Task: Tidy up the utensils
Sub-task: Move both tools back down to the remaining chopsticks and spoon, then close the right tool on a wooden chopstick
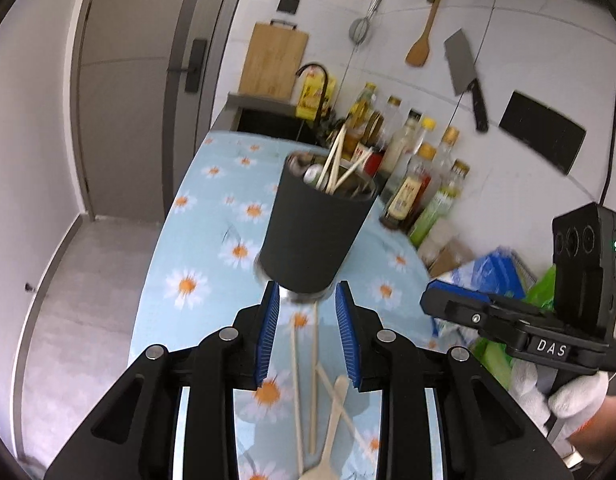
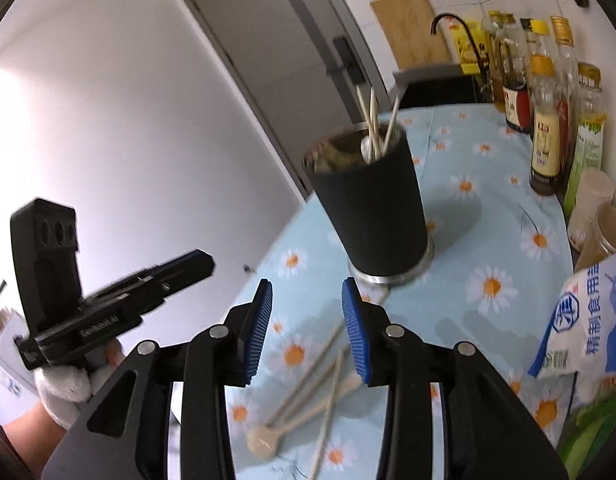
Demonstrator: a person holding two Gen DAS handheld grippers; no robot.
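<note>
Kitchen counter (image 1: 212,216) under a daisy-print cloth, bottles along the tiled wall. Left wrist view: left claw (image 1: 308,304) released, nothing between its pads; dark utensil cup (image 1: 311,232) stands just beyond, centre frame. Loose chopsticks (image 1: 313,364) and wooden spoon (image 1: 331,428) lie below the claw, long axes running toward the cup.

Right wrist view: right claw (image 2: 308,304) released, empty; chopsticks (image 2: 308,376) and spoon (image 2: 308,412) lie diagonally beneath it, cup (image 2: 371,208) upper right. Both hands look about equally near.

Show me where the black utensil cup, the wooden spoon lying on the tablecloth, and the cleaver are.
black utensil cup (image 1: 311,232): left wrist view, middle of its dark side wall.
wooden spoon (image 2: 264,442): right wrist view, on its bowl.
cleaver (image 1: 461,66): left wrist view, on the flat blade, against the wall tiles.
</note>
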